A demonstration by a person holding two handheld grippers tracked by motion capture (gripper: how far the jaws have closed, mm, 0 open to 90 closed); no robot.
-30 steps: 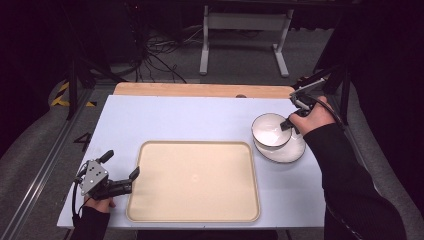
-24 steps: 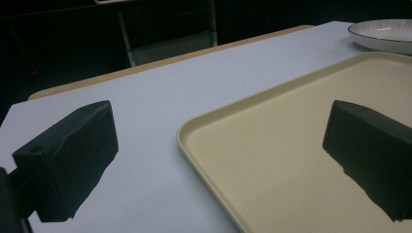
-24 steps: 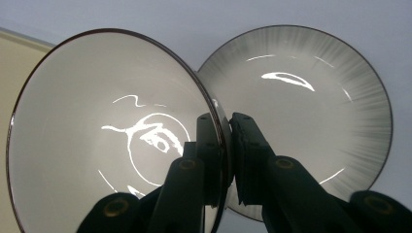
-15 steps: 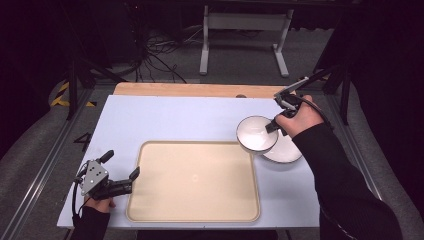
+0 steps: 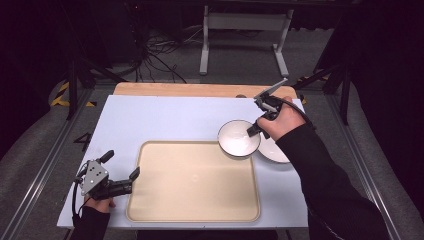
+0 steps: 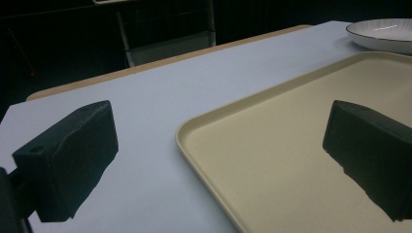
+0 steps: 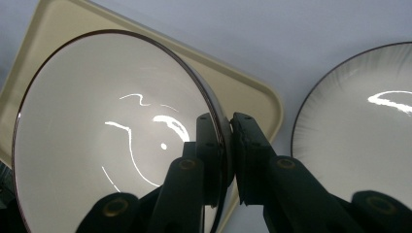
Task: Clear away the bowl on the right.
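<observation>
Our right tongs (image 5: 251, 131) pinch the bowl's (image 5: 238, 138) rim, forearm reaching across the bench (image 5: 165, 120) above the tray's (image 5: 195, 215) corner. Our left tongs (image 5: 121, 170) rest level beside the tray, gaping wide.

- I work in a lab or studio: a dark room around my lit table (image 5: 165, 120).
- Cables (image 5: 160, 62) and a metal stand (image 5: 240, 30) sit beyond its far edge.
</observation>
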